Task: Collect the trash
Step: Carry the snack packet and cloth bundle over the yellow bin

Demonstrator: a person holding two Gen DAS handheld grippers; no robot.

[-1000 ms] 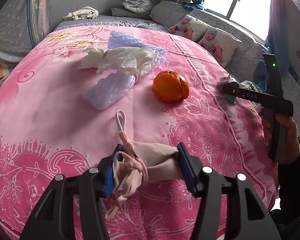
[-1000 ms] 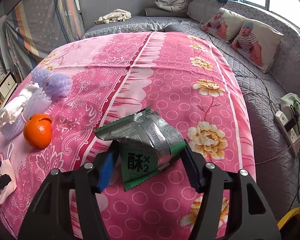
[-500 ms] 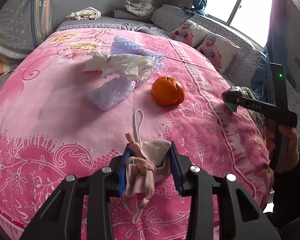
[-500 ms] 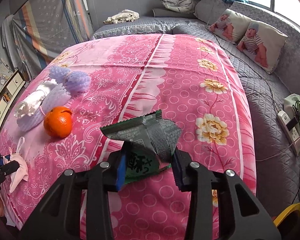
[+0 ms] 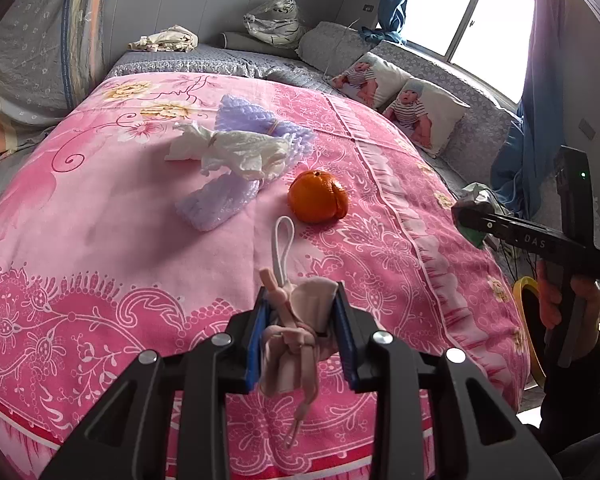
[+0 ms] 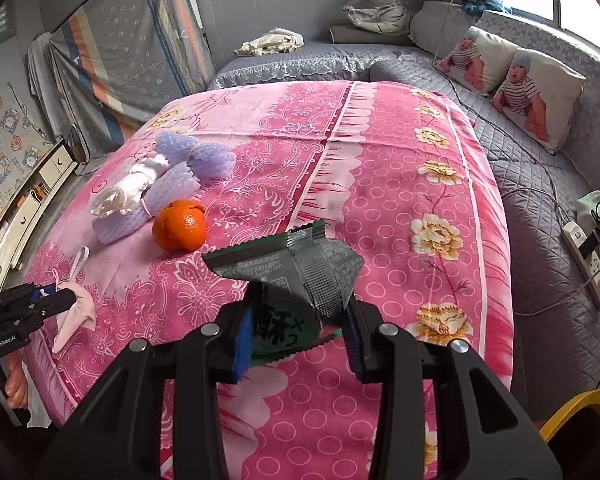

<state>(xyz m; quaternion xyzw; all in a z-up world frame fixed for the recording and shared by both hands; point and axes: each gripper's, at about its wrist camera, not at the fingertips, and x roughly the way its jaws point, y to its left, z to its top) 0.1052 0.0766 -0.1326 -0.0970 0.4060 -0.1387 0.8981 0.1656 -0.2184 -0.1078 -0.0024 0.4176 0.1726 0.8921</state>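
Observation:
My left gripper [image 5: 300, 336] is shut on a crumpled pink face mask [image 5: 300, 320] and holds it just above the near edge of the pink bedspread [image 5: 100, 248]; the mask's white loop trails forward. My right gripper [image 6: 298, 336] is shut on a green and silver snack wrapper [image 6: 296, 268] and holds it above the bedspread [image 6: 380, 184]. The left gripper with the mask also shows in the right wrist view [image 6: 60, 300], and the right gripper in the left wrist view [image 5: 472, 216].
An orange [image 5: 318, 196] lies mid-bed, beside purple foam fruit netting [image 5: 220, 200] and crumpled white tissue [image 5: 240, 154]. A yellow-rimmed bin [image 6: 576, 412] stands on the floor at the bed's right side. Baby-print pillows [image 6: 516, 84] and a power strip [image 6: 584, 248] lie on the grey bedding.
Both grippers have closed: the left on the pink mask, the right on the wrapper. Both have lifted and pulled back a little from the bedspread.

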